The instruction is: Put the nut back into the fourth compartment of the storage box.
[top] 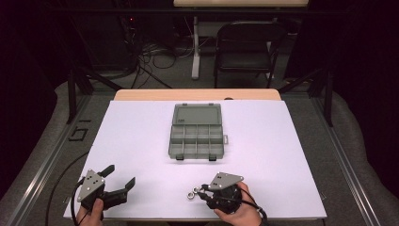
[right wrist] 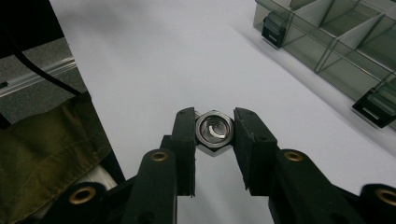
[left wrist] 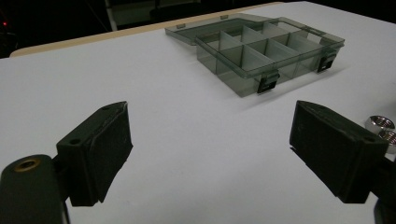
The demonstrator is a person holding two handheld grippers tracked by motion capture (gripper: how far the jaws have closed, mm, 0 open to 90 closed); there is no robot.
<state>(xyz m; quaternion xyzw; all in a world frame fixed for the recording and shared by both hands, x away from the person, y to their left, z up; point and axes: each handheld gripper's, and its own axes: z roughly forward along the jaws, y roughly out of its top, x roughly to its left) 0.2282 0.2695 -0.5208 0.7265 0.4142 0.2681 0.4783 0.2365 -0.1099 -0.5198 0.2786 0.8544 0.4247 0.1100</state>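
A smoky clear compartment box (top: 196, 136) lies open in the middle of the white board (top: 141, 136), its lid flat behind it and its cells empty as far as I can see. My right gripper (top: 196, 192) sits near the front edge, pointing left, shut on a silver hex nut (top: 190, 194). In the right gripper view the nut (right wrist: 214, 131) is pinched between both pads of that gripper (right wrist: 214, 126). My left gripper (top: 121, 175) rests at the front left, open with nothing between its fingers. Its own view shows the gripper (left wrist: 215, 140) facing the box (left wrist: 261, 46), with the nut (left wrist: 380, 125) at the right edge.
The board lies on a wooden table (top: 197, 94) whose far edge shows beyond it. A folding chair (top: 244, 47) and cables stand on the floor behind. An olive cloth (right wrist: 42, 158) hangs off the front edge in the right gripper view. Black latches (right wrist: 373, 109) stick out from the box front.
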